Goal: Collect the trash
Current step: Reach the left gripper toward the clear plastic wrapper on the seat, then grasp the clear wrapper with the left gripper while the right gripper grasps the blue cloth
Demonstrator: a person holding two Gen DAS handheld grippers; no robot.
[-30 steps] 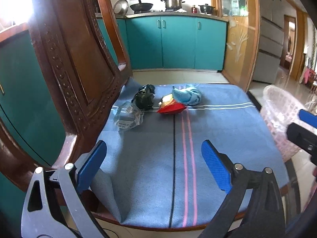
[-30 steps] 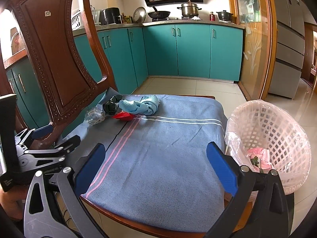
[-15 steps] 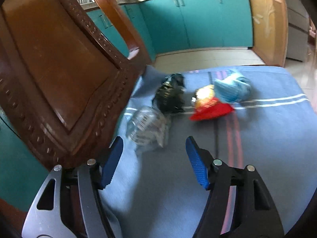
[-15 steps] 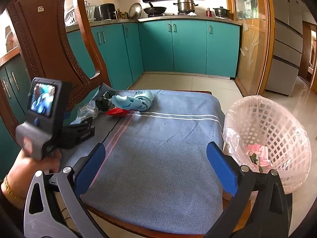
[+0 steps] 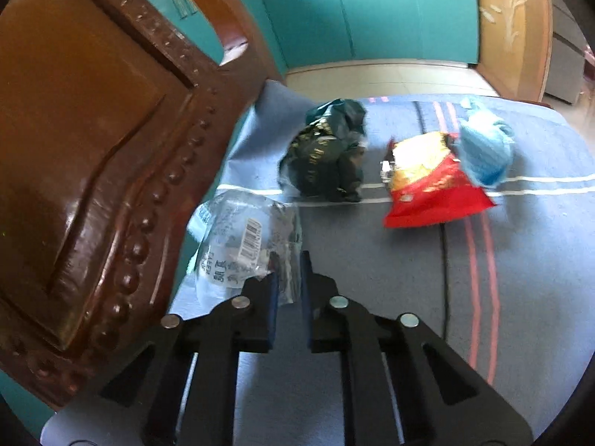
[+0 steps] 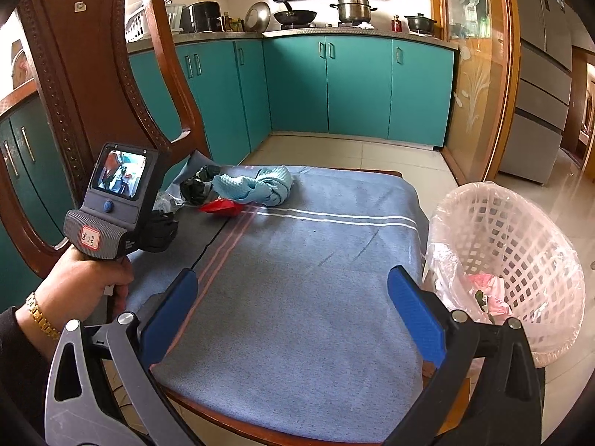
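My left gripper (image 5: 288, 278) is shut on the near corner of a clear plastic wrapper (image 5: 238, 245) with a barcode, lying at the left of the blue cloth (image 5: 390, 297). Beyond it lie a dark green bag (image 5: 325, 156), a red snack bag (image 5: 427, 182) and a light blue rag (image 5: 483, 148). My right gripper (image 6: 293, 319) is open and empty above the cloth's near edge (image 6: 297, 260). The white lattice trash basket (image 6: 513, 260), lined with plastic, stands at the right and holds some trash. The left gripper's body (image 6: 115, 200) shows in the right wrist view.
A carved wooden chair back (image 5: 93, 148) stands close on the left, right beside the wrapper. Teal kitchen cabinets (image 6: 353, 85) and a tiled floor (image 6: 353, 152) lie beyond the cloth-covered seat. A fridge (image 6: 539, 74) stands at the far right.
My left gripper moved forward and down to the clear wrapper and closed on its corner. My right gripper stayed open and nearly still.
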